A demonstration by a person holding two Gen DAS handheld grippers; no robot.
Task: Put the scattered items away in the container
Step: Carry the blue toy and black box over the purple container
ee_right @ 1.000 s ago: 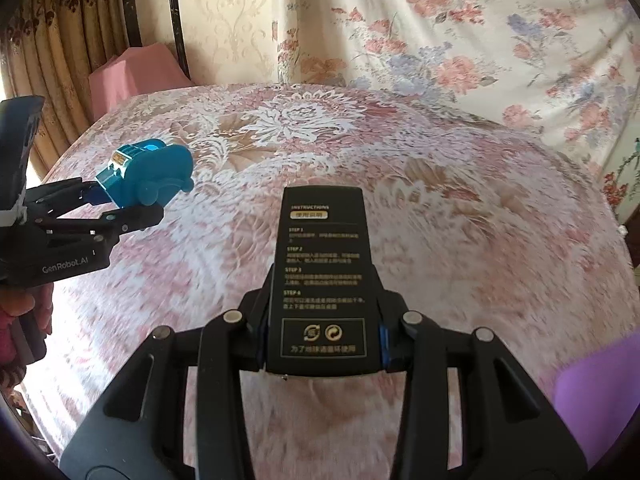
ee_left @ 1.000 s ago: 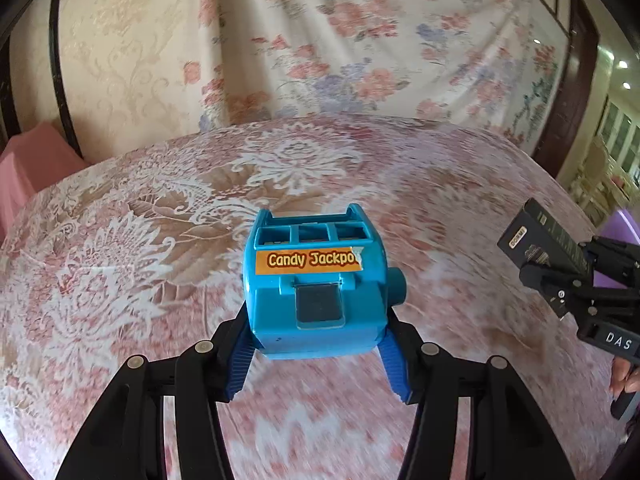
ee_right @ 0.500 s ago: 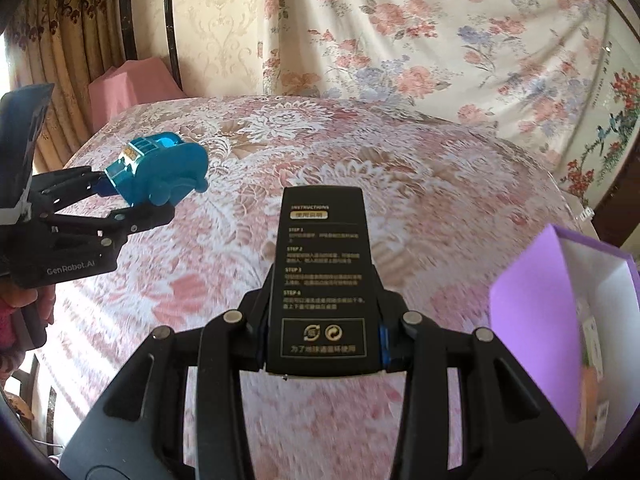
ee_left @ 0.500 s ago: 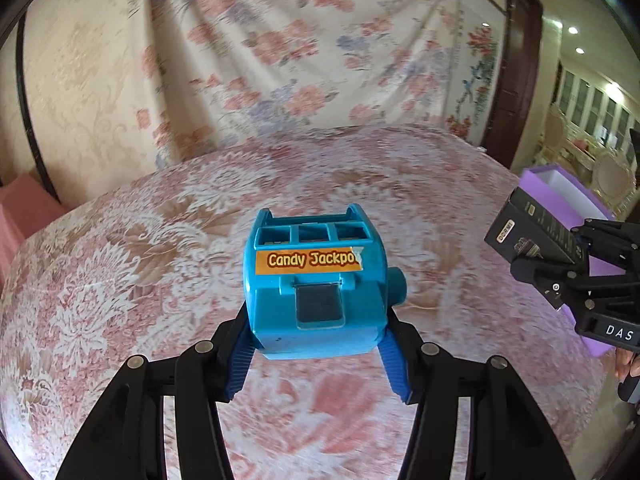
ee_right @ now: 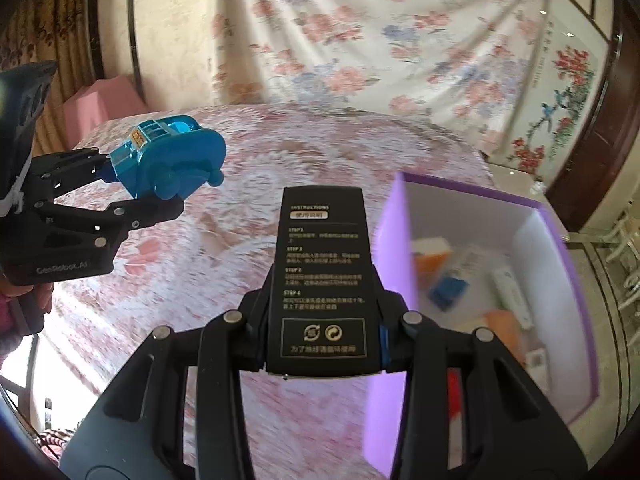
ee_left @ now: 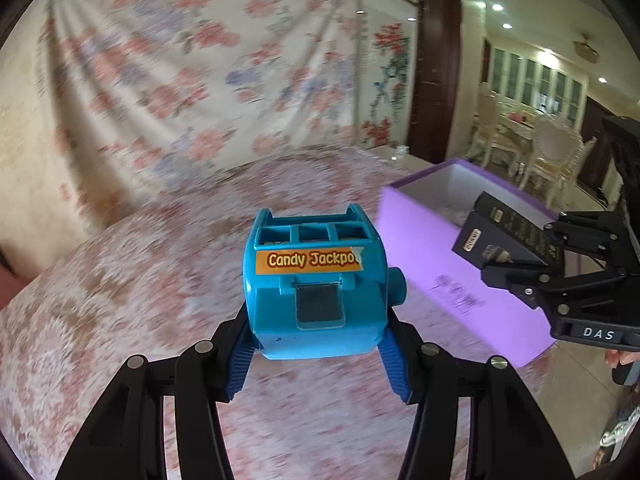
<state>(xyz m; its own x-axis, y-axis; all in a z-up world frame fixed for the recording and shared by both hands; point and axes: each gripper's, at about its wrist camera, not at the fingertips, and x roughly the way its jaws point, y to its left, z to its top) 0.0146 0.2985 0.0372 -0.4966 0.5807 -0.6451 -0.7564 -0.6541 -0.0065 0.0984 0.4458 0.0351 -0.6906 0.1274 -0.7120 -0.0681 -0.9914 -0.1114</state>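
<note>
Right wrist view: purple box [ee_right: 552, 280] now nearer; both hand-held grippers still gripping items.

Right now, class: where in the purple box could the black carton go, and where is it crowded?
Purple box: bare white floor along its far wall, between the corners. The middle and near part is crowded with small packets. The flowered bedspread left of the box lies bare.

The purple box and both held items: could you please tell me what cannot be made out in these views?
- Purple box contents: right wrist view, motion blur leaves only coloured shapes.
- Black box step text: right wrist view, too small to read.
- Blue candy toy label: left wrist view, last letter lost at the torn sticker end.
- Box's near corner: left wrist view, hidden behind the right gripper.
</note>
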